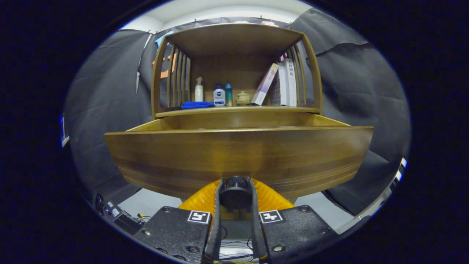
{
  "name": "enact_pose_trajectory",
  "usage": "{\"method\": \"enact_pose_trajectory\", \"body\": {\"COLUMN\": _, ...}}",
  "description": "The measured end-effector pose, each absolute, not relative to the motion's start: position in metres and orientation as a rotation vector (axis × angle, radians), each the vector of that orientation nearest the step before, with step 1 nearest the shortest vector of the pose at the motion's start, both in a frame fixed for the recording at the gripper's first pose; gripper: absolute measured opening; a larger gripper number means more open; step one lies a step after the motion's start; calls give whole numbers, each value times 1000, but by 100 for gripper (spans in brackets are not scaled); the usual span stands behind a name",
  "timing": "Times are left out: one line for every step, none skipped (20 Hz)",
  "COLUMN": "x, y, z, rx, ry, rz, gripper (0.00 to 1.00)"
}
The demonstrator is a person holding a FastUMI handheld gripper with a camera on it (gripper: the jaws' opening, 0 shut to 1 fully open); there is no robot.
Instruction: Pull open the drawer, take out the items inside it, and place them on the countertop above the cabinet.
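1. Gripper view looks at a wooden cabinet, with its drawer pulled out toward the camera; the drawer's inside is hidden behind its tall front panel.
2. On the surface above the drawer, at the left, lies a blue cloth, with a white spray bottle standing just behind it.
3. Next come a small white bottle with a blue label and a teal bottle, side by side.
4. A small cream lidded pot sits near the middle.
5. At the right, several books stand, the leftmost one leaning.
6. Below, the hand-held gripper has its fingers closed in on the round dark drawer knob, pressing it from both sides.
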State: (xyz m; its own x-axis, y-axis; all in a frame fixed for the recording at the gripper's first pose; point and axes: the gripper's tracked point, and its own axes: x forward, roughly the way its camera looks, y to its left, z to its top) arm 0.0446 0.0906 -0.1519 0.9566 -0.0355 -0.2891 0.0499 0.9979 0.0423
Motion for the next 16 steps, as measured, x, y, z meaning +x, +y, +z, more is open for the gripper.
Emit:
{"method": "enact_pose_trajectory", "body": {"x": 44, "y": 90, "z": -153, "rx": 40, "ry": 302, "rz": -45, "gripper": 36}}
{"method": "enact_pose_trajectory", "body": {"x": 44, "y": 90, "z": -153, "rx": 39, "ry": 306, "rz": -45, "gripper": 36}}
{"method": "enact_pose_trajectory", "body": {"x": 43, "y": 91, "z": -153, "rx": 35, "ry": 316, "rz": -39, "gripper": 36}}
{"method": "enact_pose_trajectory", "body": {"x": 43, "y": 92, "z": -153, "rx": 31, "ry": 329, "rz": -23, "gripper": 37}}
{"method": "enact_pose_trajectory", "body": {"x": 40, "y": 92, "z": -155, "rx": 29, "ry": 349, "rz": -12, "gripper": 45}}
{"method": "enact_pose_trajectory", "body": {"x": 34, "y": 90, "z": -150, "rx": 38, "ry": 347, "rz": -2, "gripper": 53}}
{"method": "enact_pose_trajectory", "body": {"x": 29, "y": 86, "z": -143, "rx": 39, "ry": 336, "rz": -6, "gripper": 61}}
{"method": "enact_pose_trajectory", "body": {"x": 24, "y": 81, "z": -136, "rx": 34, "ry": 329, "rz": -9, "gripper": 69}}
{"method": "enact_pose_trajectory", "body": {"x": 16, "y": 77, "z": -128, "rx": 29, "ry": 322, "rz": -8, "gripper": 77}}
{"method": "enact_pose_trajectory", "body": {"x": 11, "y": 71, "z": -120, "rx": 26, "ry": 316, "rz": -15, "gripper": 84}}
{"method": "enact_pose_trajectory", "body": {"x": 4, "y": 65, "z": -107, "rx": 25, "ry": 309, "rz": -17, "gripper": 92}}
{"method": "enact_pose_trajectory", "body": {"x": 2, "y": 59, "z": -93, "rx": 26, "ry": 305, "rz": -26, "gripper": 100}}
{"method": "enact_pose_trajectory", "body": {"x": 2, "y": 53, "z": -80, "rx": 29, "ry": 302, "rz": -32, "gripper": 100}}
{"method": "enact_pose_trajectory", "body": {"x": 4, "y": 50, "z": -64, "rx": 36, "ry": 301, "rz": -26, "gripper": 100}}
{"method": "enact_pose_trajectory", "body": {"x": 8, "y": 46, "z": -49, "rx": 43, "ry": 297, "rz": -23, "gripper": 100}}
{"method": "enact_pose_trajectory", "body": {"x": 14, "y": 42, "z": -32, "rx": 53, "ry": 286, "rz": -27, "gripper": 100}}
